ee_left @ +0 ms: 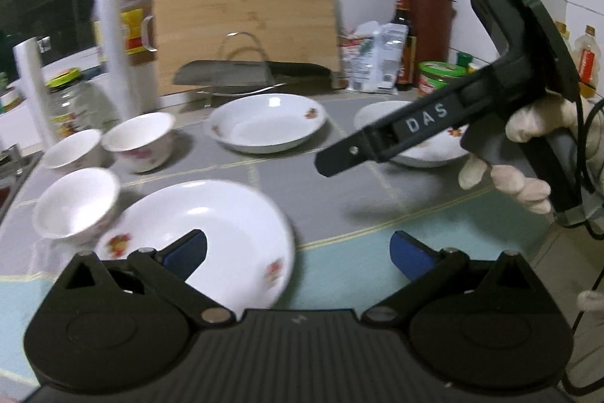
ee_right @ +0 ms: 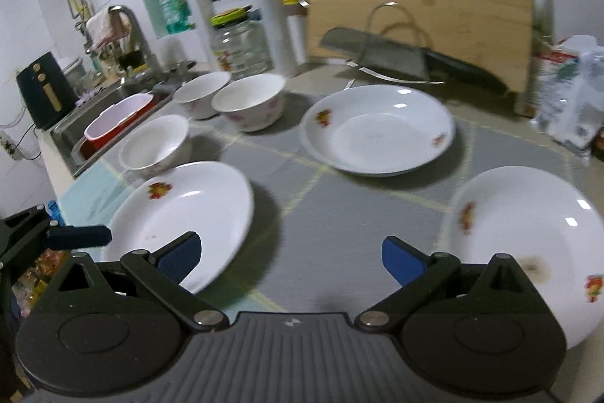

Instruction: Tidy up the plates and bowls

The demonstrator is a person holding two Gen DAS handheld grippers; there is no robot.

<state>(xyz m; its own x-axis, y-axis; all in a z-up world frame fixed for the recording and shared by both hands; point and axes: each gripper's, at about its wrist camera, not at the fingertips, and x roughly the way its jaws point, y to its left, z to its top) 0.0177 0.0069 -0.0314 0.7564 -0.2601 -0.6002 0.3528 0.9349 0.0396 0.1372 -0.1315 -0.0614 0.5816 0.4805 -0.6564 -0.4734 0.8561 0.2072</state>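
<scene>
Left gripper (ee_left: 298,252) hangs spread wide above the near plate (ee_left: 211,233) at seven o'clock. Right gripper (ee_right: 290,255), lettered "DAS" on its side, gapes wide too, empty, with three bowls (ee_right: 249,101) at eleven o'clock and another plate (ee_right: 377,127) at twelve.

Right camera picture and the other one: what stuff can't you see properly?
- Right plate, left wrist view: mostly covered by the right gripper and gloved hand.
- Same plate, right wrist view: its near edge is hidden behind the gripper body.
- Near plate, left wrist view: blurred, and a blue finger covers part.
- Labels on the bags, right wrist view: too blurred to read.
</scene>
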